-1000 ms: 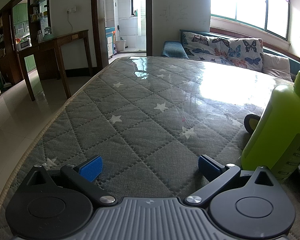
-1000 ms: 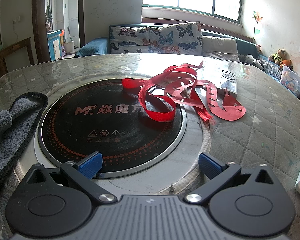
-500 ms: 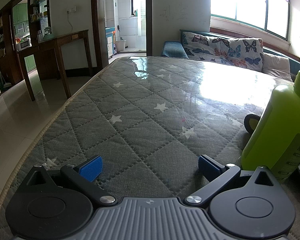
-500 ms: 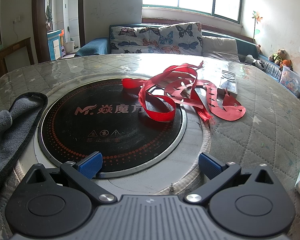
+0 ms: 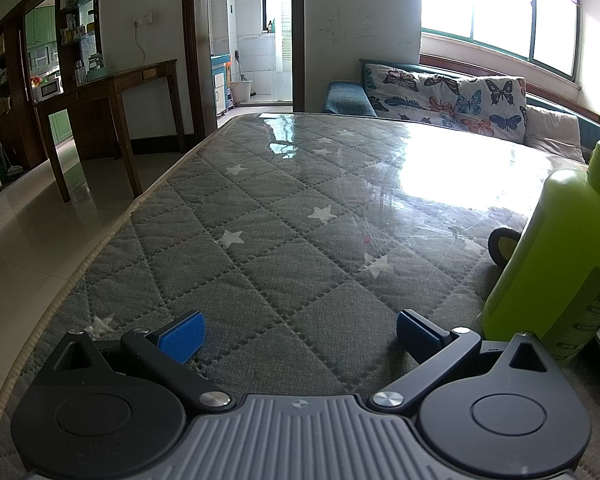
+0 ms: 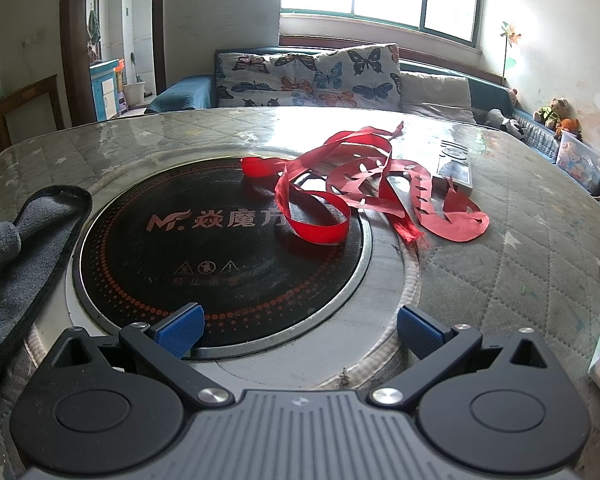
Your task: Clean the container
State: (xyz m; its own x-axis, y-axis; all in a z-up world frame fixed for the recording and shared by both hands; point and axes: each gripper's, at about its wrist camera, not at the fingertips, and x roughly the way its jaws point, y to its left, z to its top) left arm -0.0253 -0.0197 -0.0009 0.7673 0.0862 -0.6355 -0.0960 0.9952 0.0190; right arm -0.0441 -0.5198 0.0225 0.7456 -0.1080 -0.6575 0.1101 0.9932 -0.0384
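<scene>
The green bottle (image 5: 556, 264), judged to be the container to be cleaned, is seen standing upright on the counter (image 5: 284, 216) just to the right of the left gripper (image 5: 298, 334), whose fingers are spread with nothing held. No step appears begun; a grasp on the bottle or on the grey cloth (image 6: 16, 248) seems called for next, the right gripper (image 6: 300, 330) being likewise spread and empty over the black cooktop (image 6: 220, 256). Red ribbon (image 6: 356, 192) is strewn across the quilted, glass-covered counter, and a butterfly-patterned sofa (image 6: 308, 76) is set beneath the window.
</scene>
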